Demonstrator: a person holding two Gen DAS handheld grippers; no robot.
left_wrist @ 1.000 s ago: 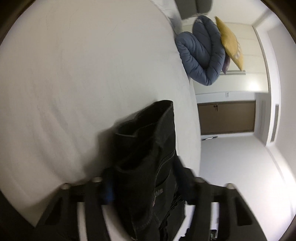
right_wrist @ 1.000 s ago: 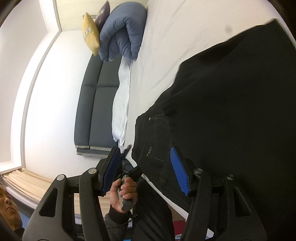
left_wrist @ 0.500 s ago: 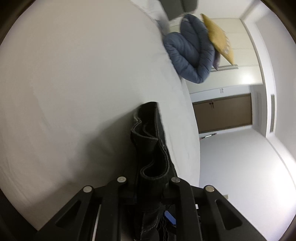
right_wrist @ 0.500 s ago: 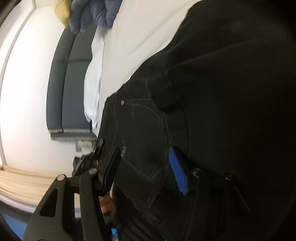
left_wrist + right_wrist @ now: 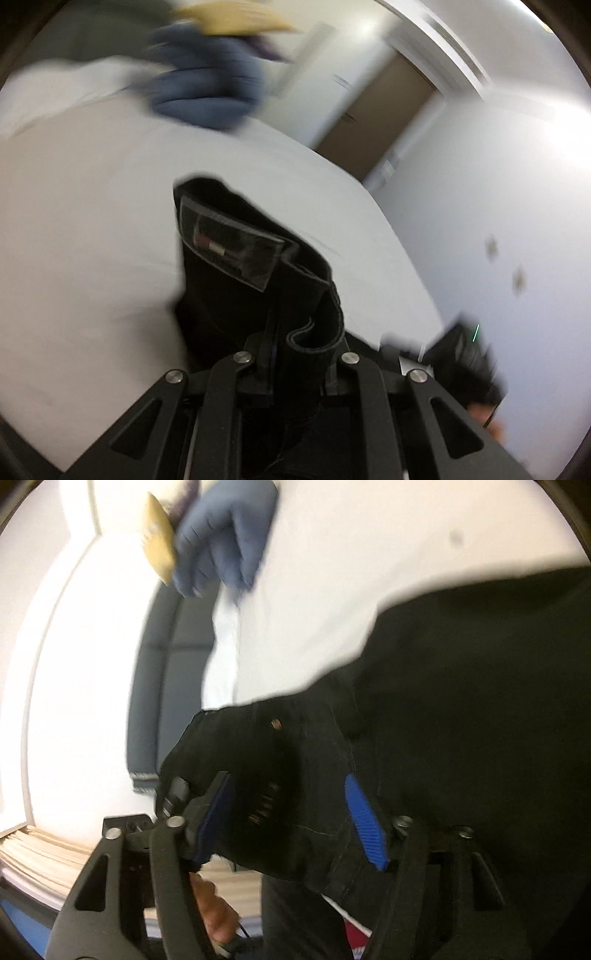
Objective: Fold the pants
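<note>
While my left gripper (image 5: 295,354) clamps the bunched waistband of the black pants (image 5: 243,280), lifting it off the white bed (image 5: 81,229), my right gripper (image 5: 291,812) reaches level over the hip pocket, its blue pads (image 5: 365,827) spread apart with denim between them. Most of the pants lie across the bed.

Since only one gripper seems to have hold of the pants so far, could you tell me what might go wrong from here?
1. The left gripper pinches only a bunched bit of the waistband of the black pants, so a pull may slip it free or twist the fold.
2. The right gripper is open, its blue fingers straddling the cloth; closing now may catch too many layers.
3. Both views are blurred, so fast motion could drag the pants across the white bed.
</note>
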